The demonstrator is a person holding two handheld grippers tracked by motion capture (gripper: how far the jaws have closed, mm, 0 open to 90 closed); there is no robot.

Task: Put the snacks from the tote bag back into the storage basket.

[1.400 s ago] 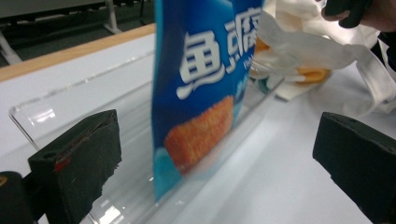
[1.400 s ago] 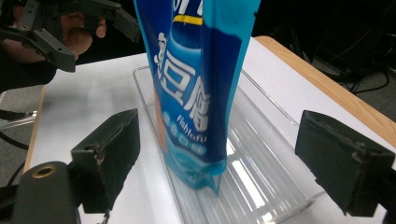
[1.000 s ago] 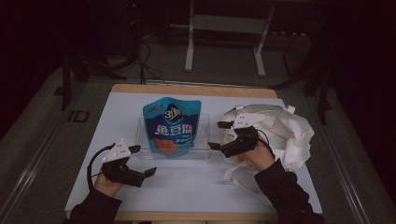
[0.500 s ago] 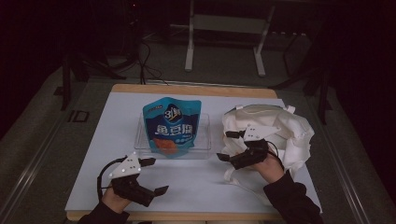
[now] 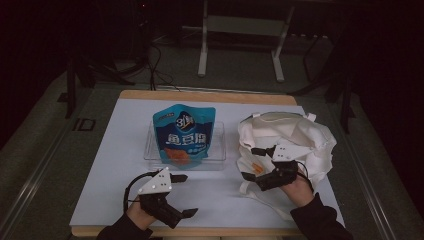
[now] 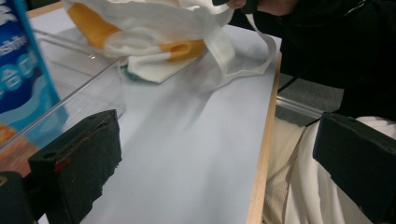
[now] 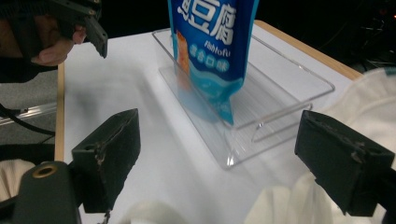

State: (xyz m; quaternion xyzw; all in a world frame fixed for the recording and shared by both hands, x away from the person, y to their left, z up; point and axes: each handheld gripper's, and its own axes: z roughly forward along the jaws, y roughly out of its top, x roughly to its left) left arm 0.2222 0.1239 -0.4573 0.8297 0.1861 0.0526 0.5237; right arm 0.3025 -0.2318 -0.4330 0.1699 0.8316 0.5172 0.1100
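Both claws are seen wide open and holding nothing; the right claw [image 5: 259, 163] is held over the near edge of the white cloth bag [image 5: 295, 137] at the right of the desk [image 5: 115, 150], while the left claw [image 5: 184, 195] is held above bare desk near the front edge, well apart from the tray. The step in hand is judged to be an approach to the bag; next, its rim would need to be gripped and spread, the left claw being brought across to help. A blue snack pouch [image 5: 184, 134] is stood upright in the clear plastic tray [image 5: 218, 156], alone there; what lies inside the bag cannot be told.
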